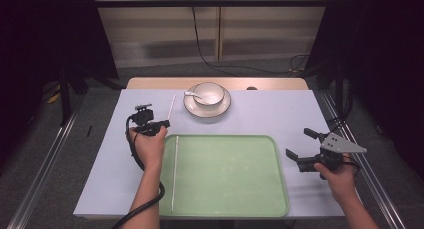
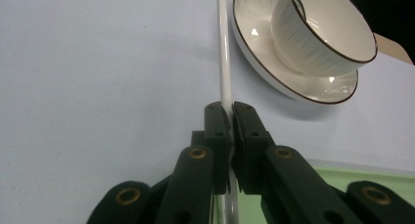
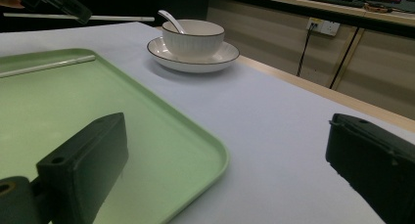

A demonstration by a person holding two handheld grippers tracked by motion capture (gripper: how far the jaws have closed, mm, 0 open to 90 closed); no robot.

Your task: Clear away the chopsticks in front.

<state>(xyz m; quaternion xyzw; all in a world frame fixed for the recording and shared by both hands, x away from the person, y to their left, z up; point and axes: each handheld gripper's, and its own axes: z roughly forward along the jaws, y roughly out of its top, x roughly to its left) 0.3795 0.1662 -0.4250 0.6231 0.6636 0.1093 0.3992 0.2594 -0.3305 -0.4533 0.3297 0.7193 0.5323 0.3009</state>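
black jaws of the left gripper [image 2: 229, 117] rise close before its own camera, pressed together on a thin white chopstick [image 2: 224, 62] that runs straight up between the pads. that view shows the grip itself; the high view shows the left gripper [image 1: 161, 123] above the table's [image 1: 280, 114] pale cover, just off the far left corner of the green tray [image 1: 225, 174], with the held chopstick [image 1: 172, 107] pointing toward the far edge. beside the stick, the left gripper view catches the bowl [image 2: 318, 28] on its saucer [image 2: 293, 79] very near. a second chopstick [image 1: 175, 171] lies inside the tray along its left wall, as the high view and the right gripper view [image 3: 49, 66] both show. right gripper [image 1: 304, 145] hovers at the tray's right edge, jaws spread wide with nothing between them; its own view shows the two jaws far apart over the tray's near corner. only from the right gripper's low angle does the spoon [image 3: 170, 19] stand clearly out of the bowl.
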